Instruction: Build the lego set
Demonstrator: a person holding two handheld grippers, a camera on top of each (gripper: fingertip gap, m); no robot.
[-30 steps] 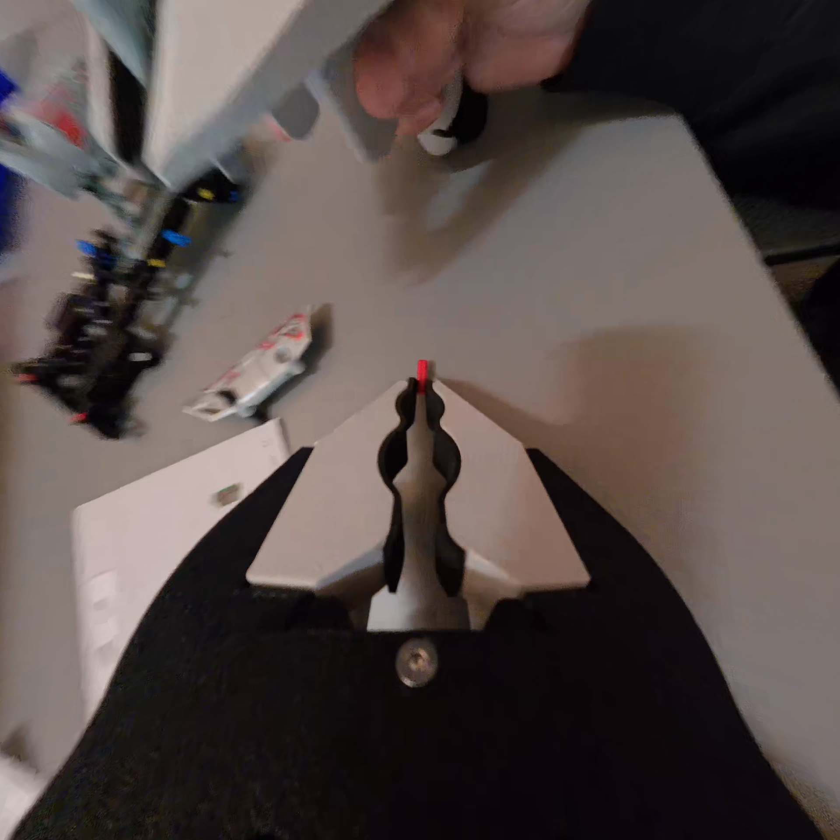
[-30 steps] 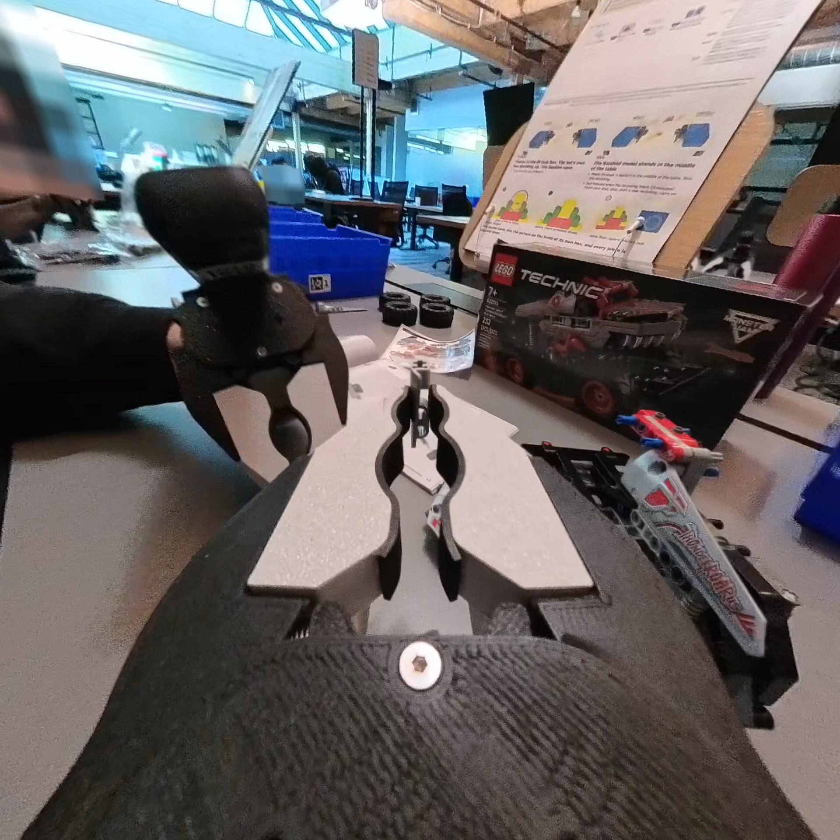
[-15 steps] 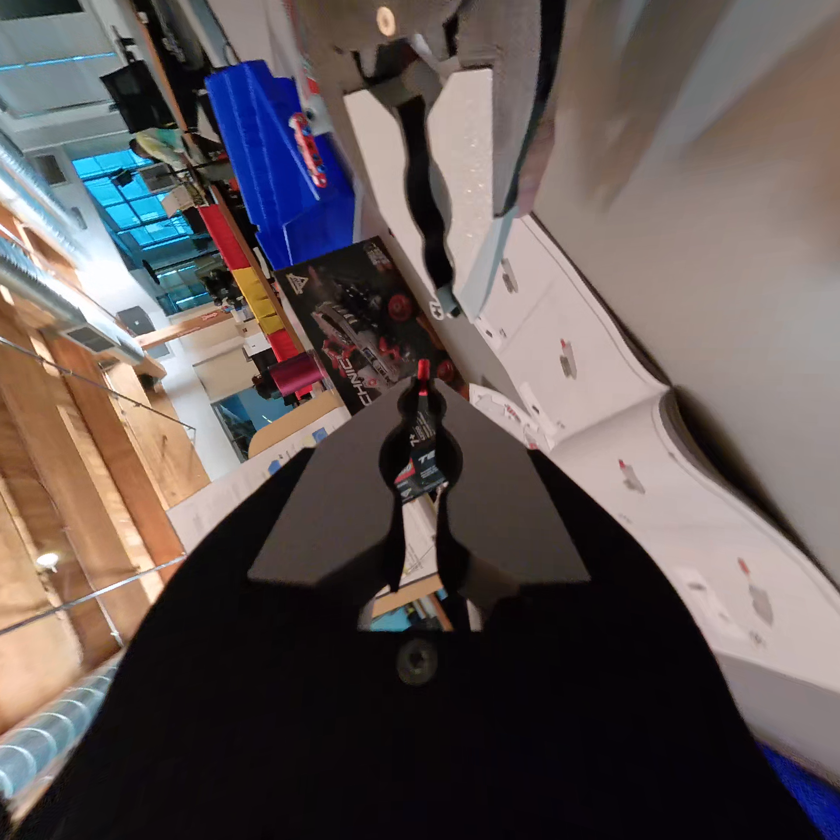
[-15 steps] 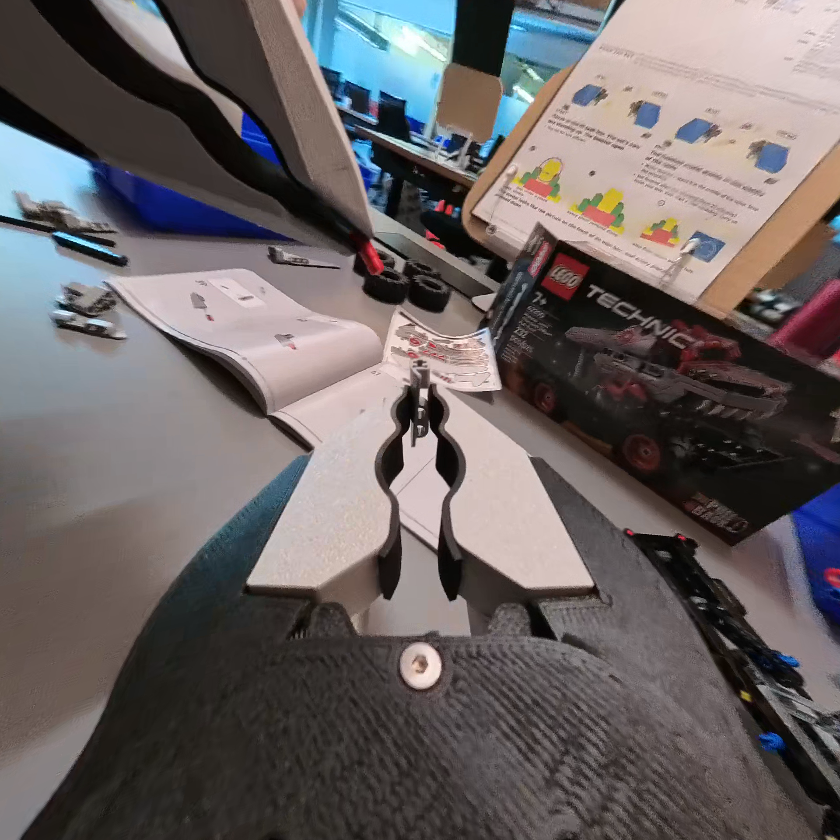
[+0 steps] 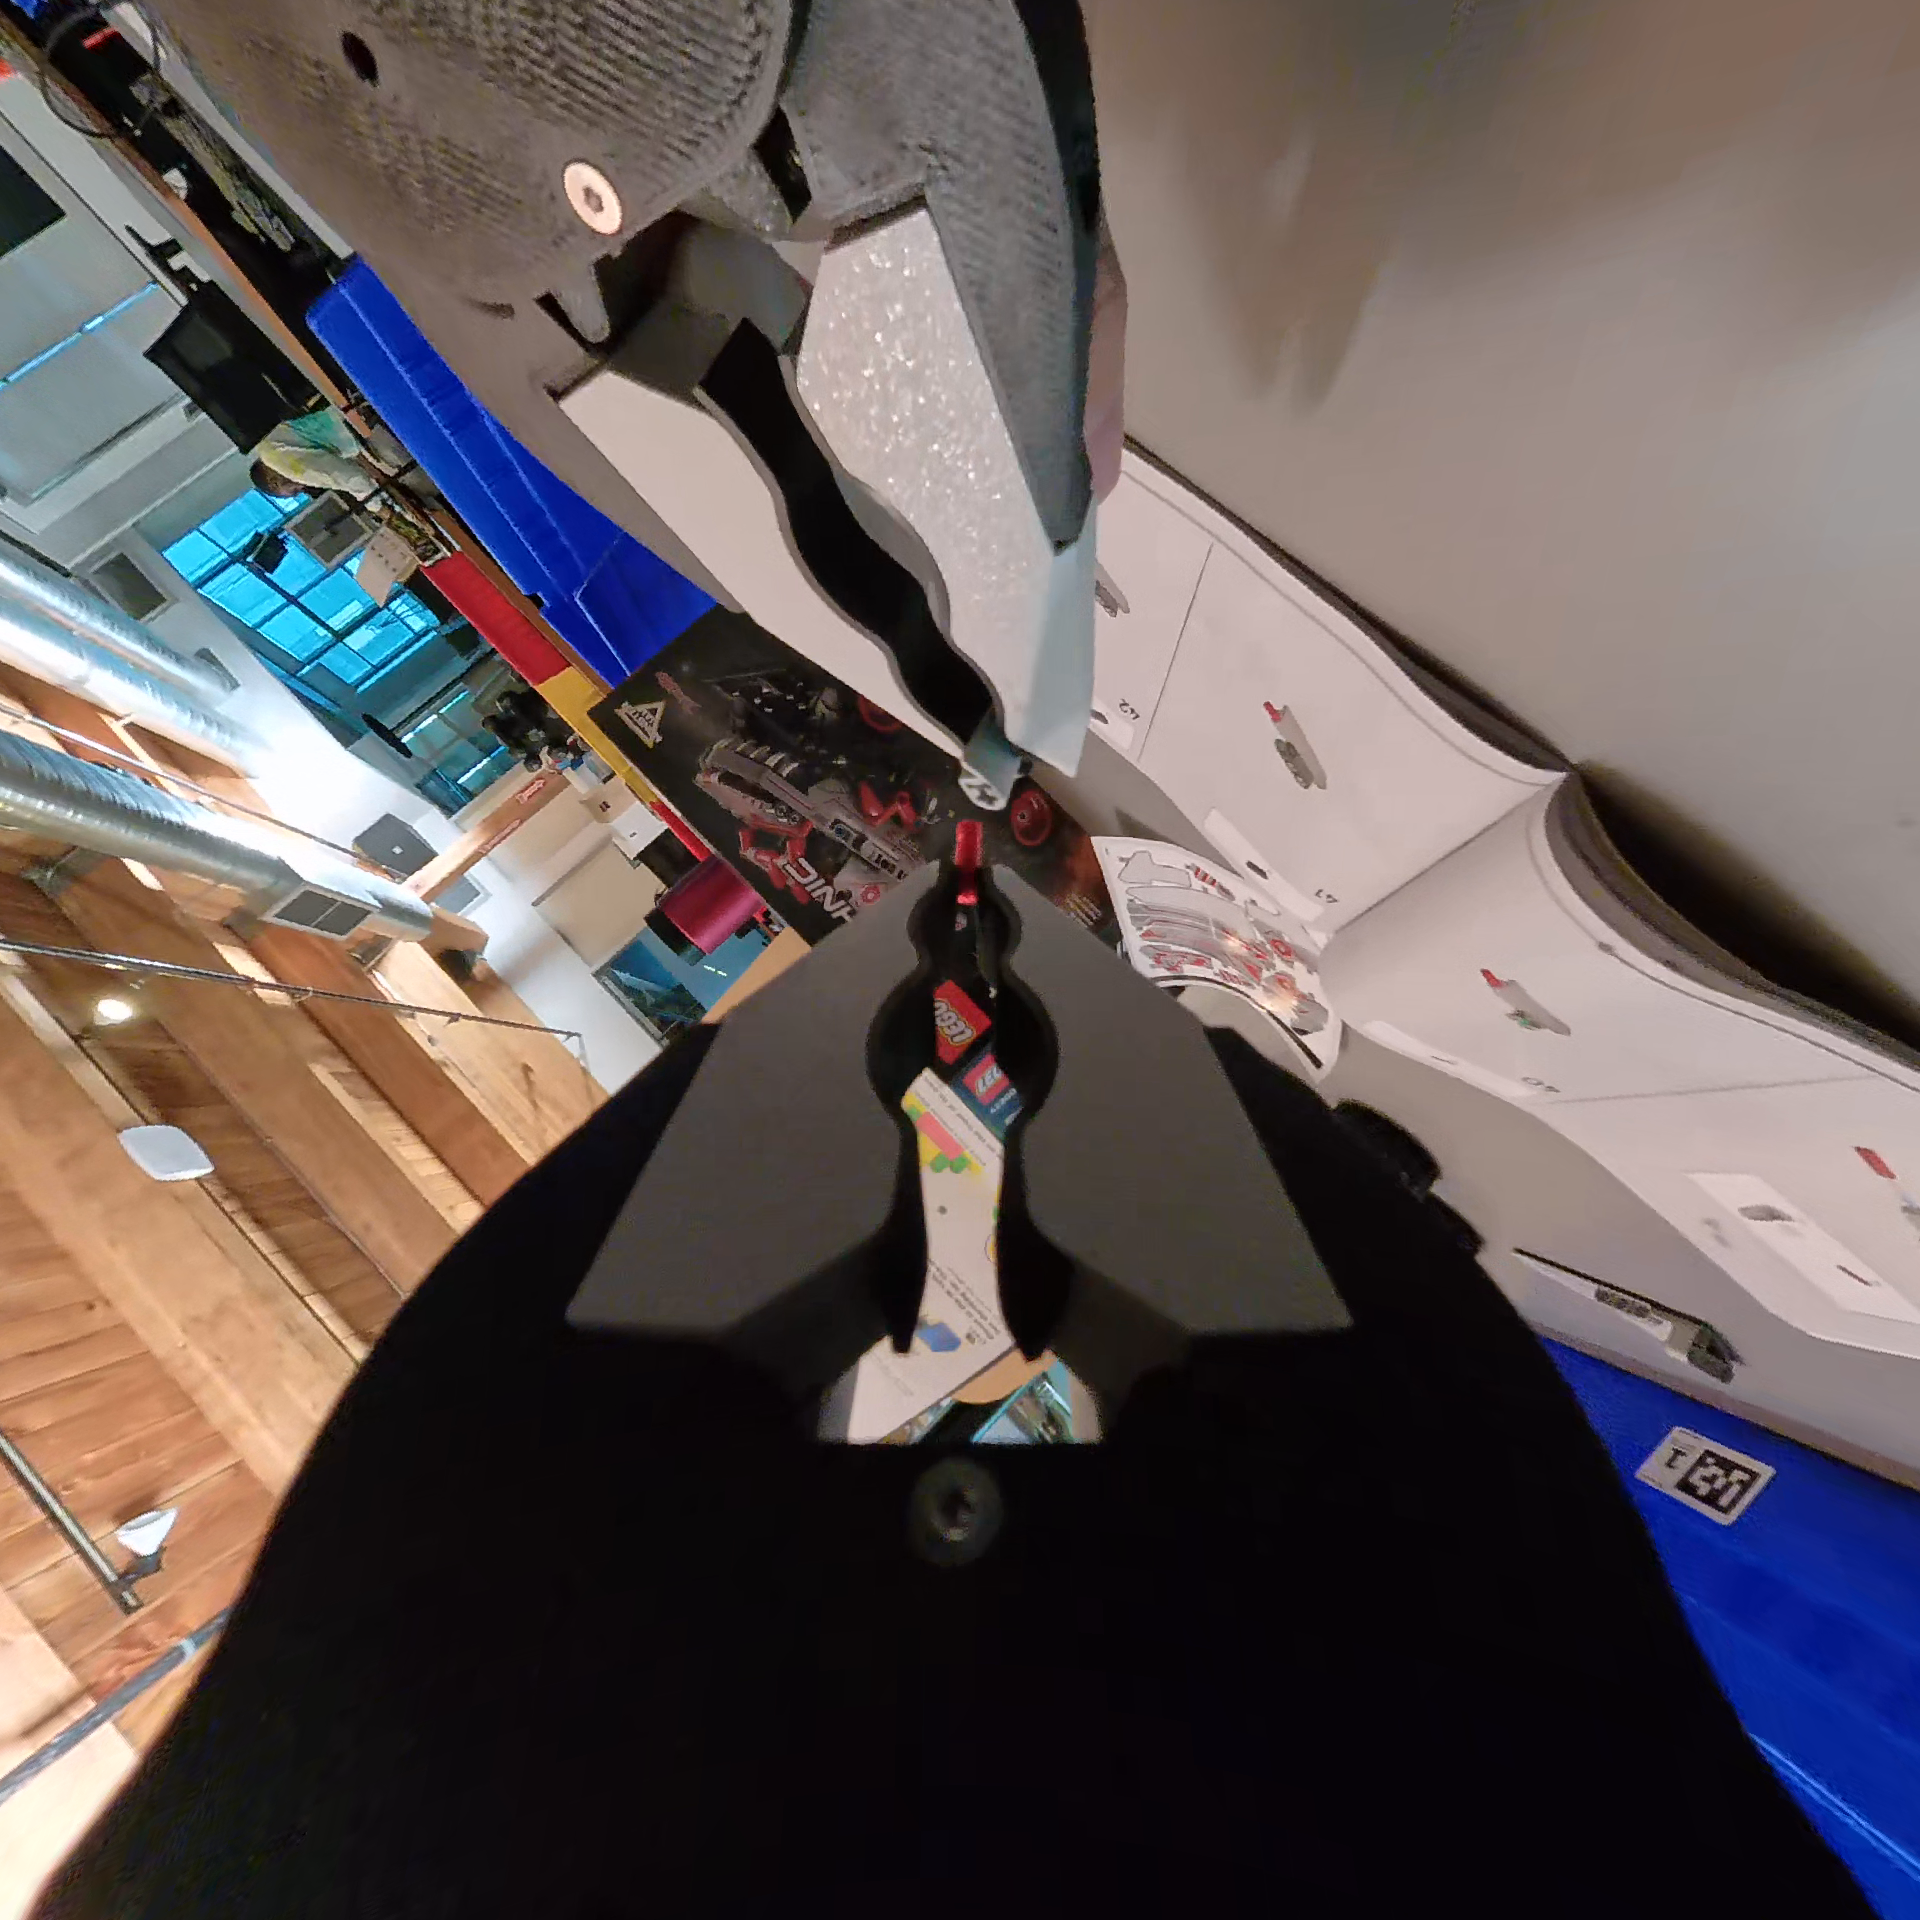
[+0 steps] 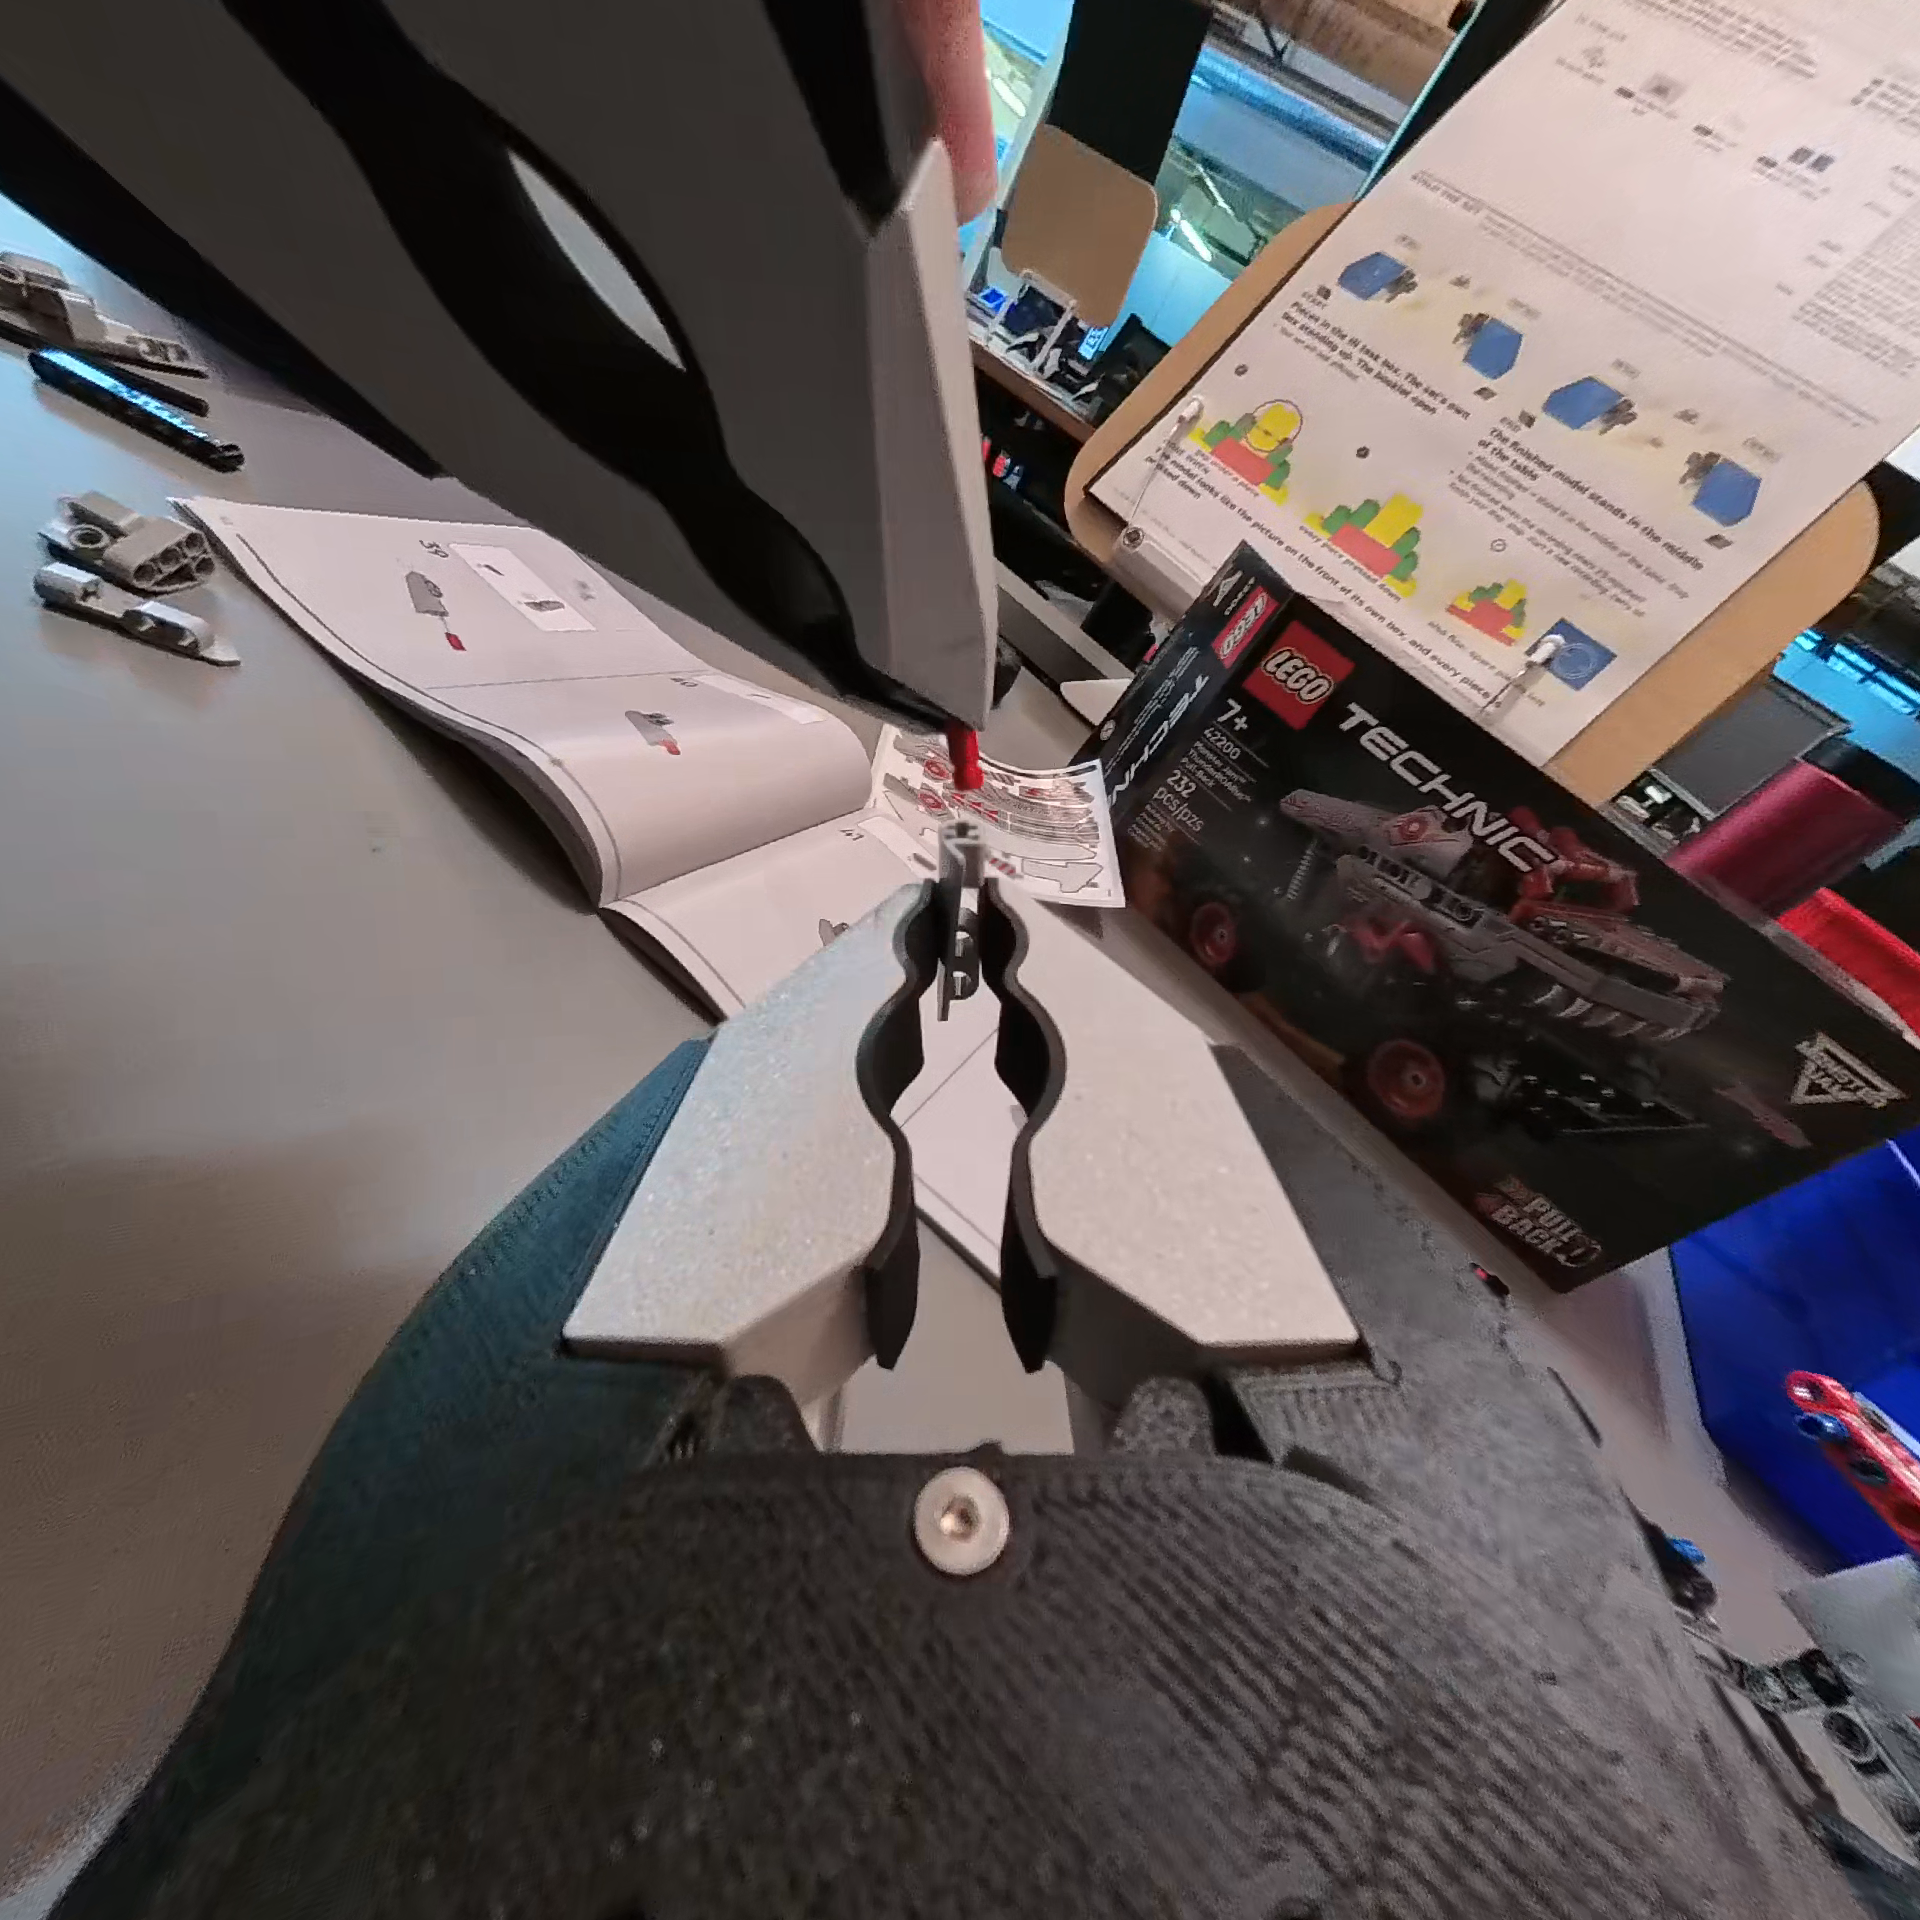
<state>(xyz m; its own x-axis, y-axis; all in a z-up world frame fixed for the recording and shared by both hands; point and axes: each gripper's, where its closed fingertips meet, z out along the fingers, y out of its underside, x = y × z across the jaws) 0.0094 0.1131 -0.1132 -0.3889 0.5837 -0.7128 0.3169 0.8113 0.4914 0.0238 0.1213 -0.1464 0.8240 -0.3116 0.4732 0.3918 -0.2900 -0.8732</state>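
My left gripper pinches a small red plastic pin, right gripper clamps a thin grey connector piece; tips nearly meeting, so I can mate them.

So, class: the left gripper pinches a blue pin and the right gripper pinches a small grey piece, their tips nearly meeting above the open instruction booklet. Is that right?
Not quite: the pin is red, not blue. The right wrist view shows the left gripper holding a red pin just above the small grey piece in the right gripper, over the open instruction booklet.
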